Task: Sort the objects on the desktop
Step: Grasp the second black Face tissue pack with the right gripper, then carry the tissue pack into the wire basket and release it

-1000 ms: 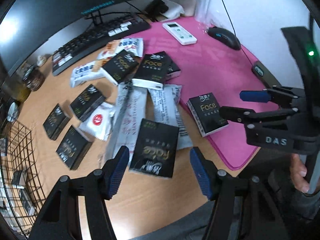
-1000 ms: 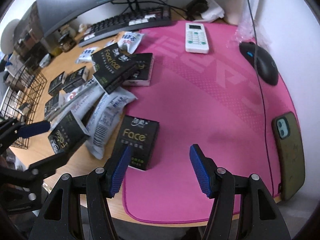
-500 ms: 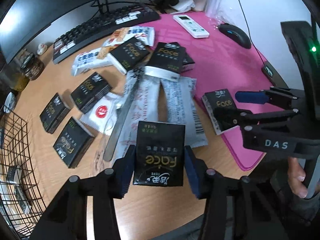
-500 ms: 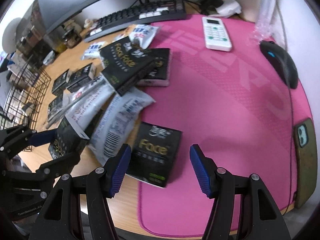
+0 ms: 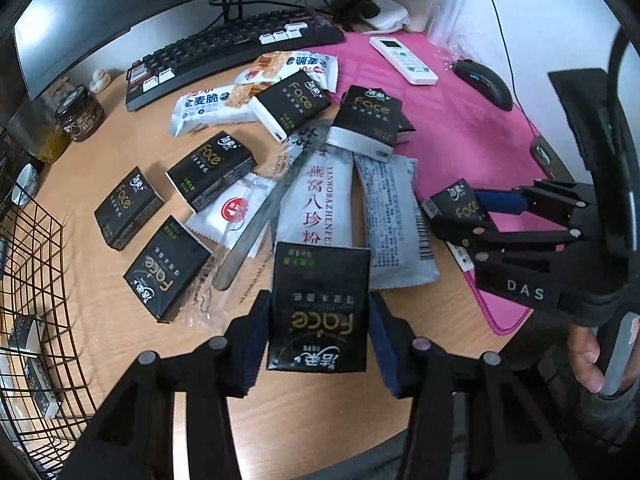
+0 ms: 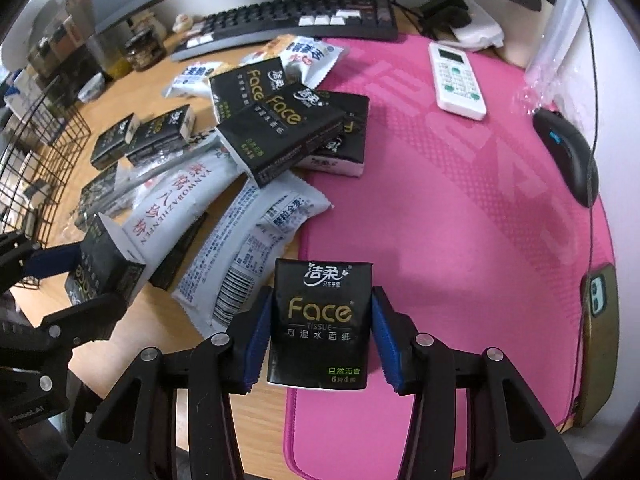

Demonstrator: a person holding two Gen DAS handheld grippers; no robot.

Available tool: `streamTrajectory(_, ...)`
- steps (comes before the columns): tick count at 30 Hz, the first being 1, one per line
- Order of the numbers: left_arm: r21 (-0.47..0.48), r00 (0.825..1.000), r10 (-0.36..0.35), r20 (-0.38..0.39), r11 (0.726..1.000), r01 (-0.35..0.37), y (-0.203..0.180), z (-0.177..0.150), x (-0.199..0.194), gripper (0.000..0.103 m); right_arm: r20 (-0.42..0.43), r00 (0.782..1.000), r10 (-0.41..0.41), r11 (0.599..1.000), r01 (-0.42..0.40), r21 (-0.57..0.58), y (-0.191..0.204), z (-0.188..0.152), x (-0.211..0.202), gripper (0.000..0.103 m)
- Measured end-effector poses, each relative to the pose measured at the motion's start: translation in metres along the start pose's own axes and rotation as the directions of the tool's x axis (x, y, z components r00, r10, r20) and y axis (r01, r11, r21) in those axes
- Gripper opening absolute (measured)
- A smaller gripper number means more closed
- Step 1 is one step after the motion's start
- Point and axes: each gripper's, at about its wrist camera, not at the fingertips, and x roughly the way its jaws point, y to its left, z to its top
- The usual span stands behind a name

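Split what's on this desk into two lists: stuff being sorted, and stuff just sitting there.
Being sorted:
- tissue pack in the left gripper
- tissue pack in the right gripper
- loose tissue packs
- snack sachets
- wire basket

Just sitting there:
- keyboard
- remote
- mouse
- phone
- jar

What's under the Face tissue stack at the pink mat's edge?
The top pack leans across a lower pack on the pink mat, its near corner over the white sachet. Anything beneath the lower pack is hidden.

Black tissue pack (image 5: 320,312) between left gripper (image 5: 318,334) fingers (image 5: 252,340), above wooden desk (image 5: 120,344).
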Motion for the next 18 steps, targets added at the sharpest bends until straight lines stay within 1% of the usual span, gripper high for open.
streamTrajectory(6,-0.012,1.000,-0.005,0.025,1.000,0.005,0.001,-0.001,-0.013,0.052,0.028,1.000,-0.003,1.000,0.003,-0.003,-0.004,-0.001,-0.018,0.047)
streamTrajectory(11,-0.019,0.998,-0.023,0.056,1.000,0.024,0.003,-0.006,-0.032,0.052,0.063,0.998,0.022,1.000,-0.021,-0.018,0.005,0.003,-0.040,0.047)
streamTrajectory(15,-0.050,0.994,0.001,0.105,0.999,0.004,0.019,-0.012,-0.061,0.052,0.098,0.993,0.062,0.996,-0.056,-0.068,0.030,0.013,-0.060,0.047)
streamTrajectory(18,-0.119,0.987,0.060,0.150,0.992,-0.042,0.044,-0.020,-0.089,0.052,0.123,0.985,0.124,0.984,-0.106,-0.143,0.066,0.026,-0.077,0.047)
